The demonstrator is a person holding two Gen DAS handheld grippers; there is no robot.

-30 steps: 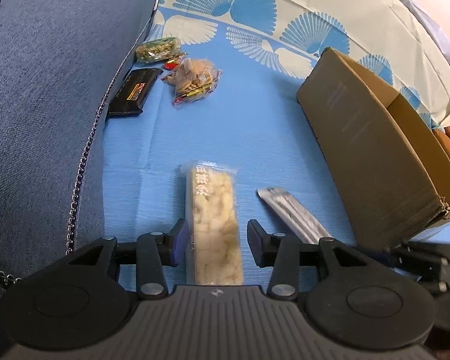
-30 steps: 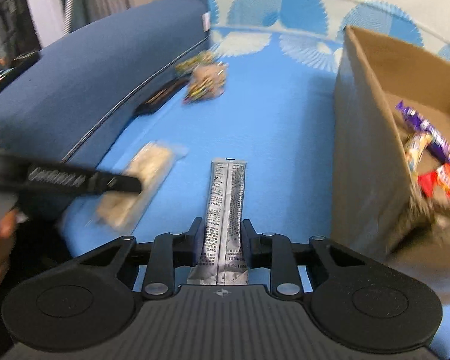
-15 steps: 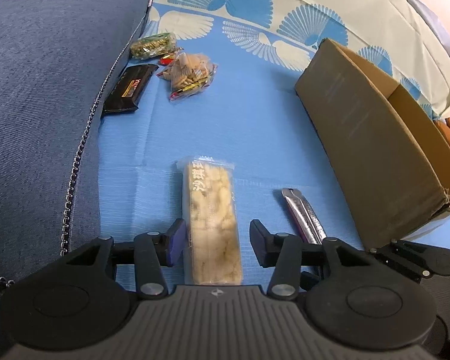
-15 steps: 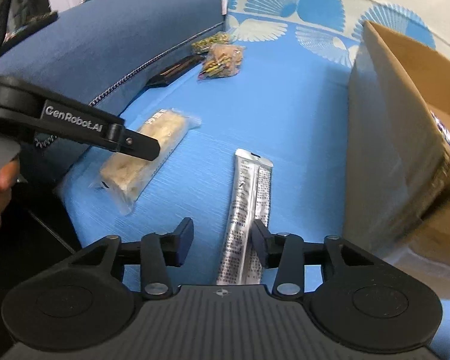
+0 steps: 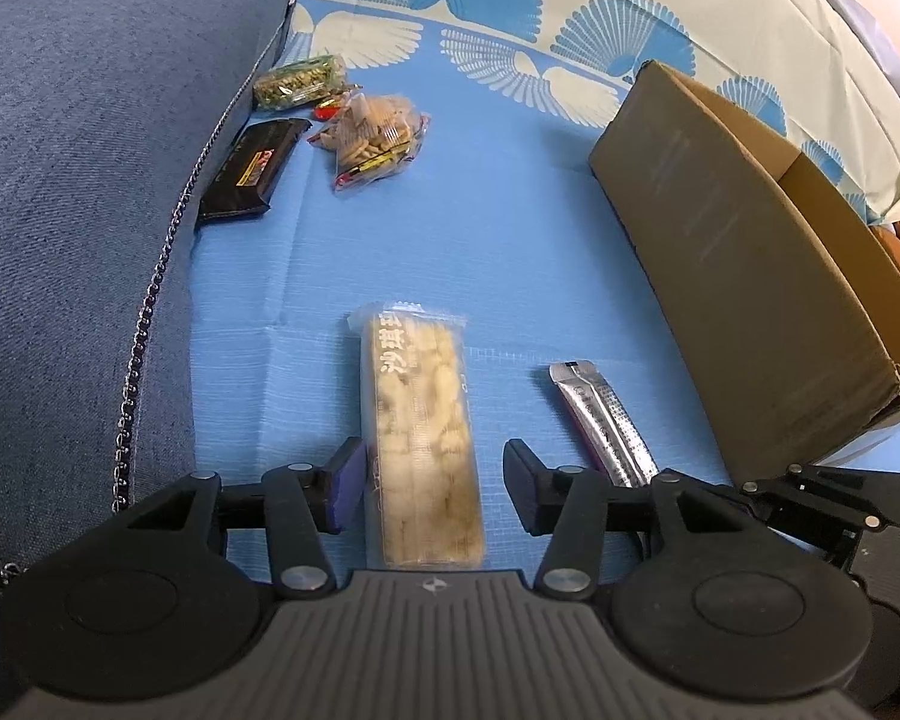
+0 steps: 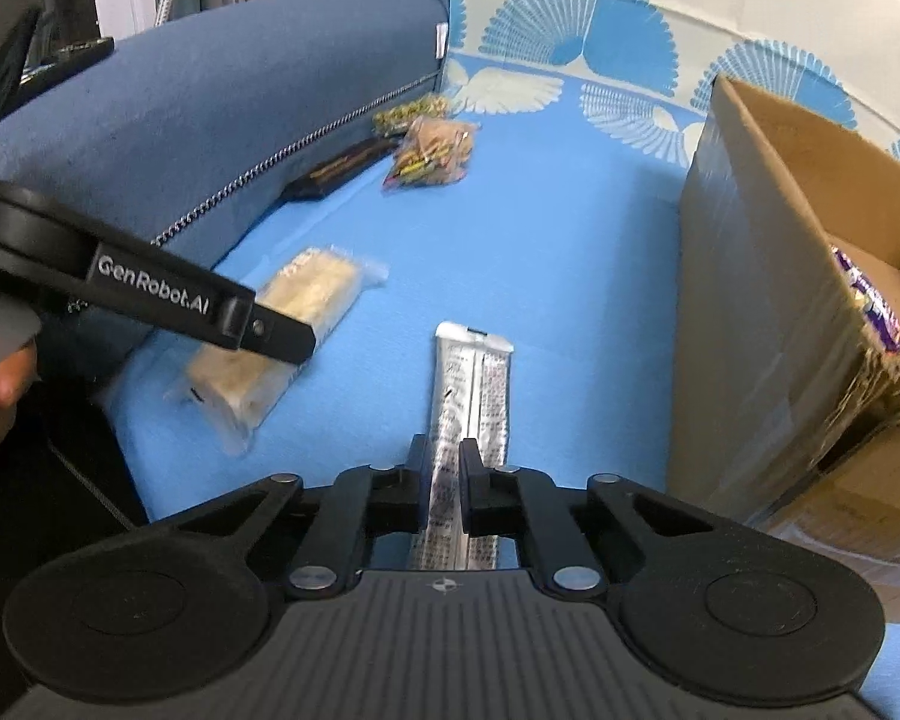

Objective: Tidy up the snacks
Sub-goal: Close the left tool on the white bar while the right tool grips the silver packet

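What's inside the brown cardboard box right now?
In the right wrist view, the brown cardboard box shows one purple snack wrapper just behind its near wall. That wall covers the rest of the floor. The left wrist view shows only bare inner wall.

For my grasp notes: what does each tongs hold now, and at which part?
The right tongs pinch the silver stick sachet at its near end. The left tongs straddle the beige snack bar, open, holding nothing.

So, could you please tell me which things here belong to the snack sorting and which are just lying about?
Part of the job:
- silver sachet, pinched by the right tool
- rice-cracker bar, between the open left tool jaws
- cardboard box
- black bar, green pack, biscuit bag

Just there:
- blue cushion
- patterned sheet
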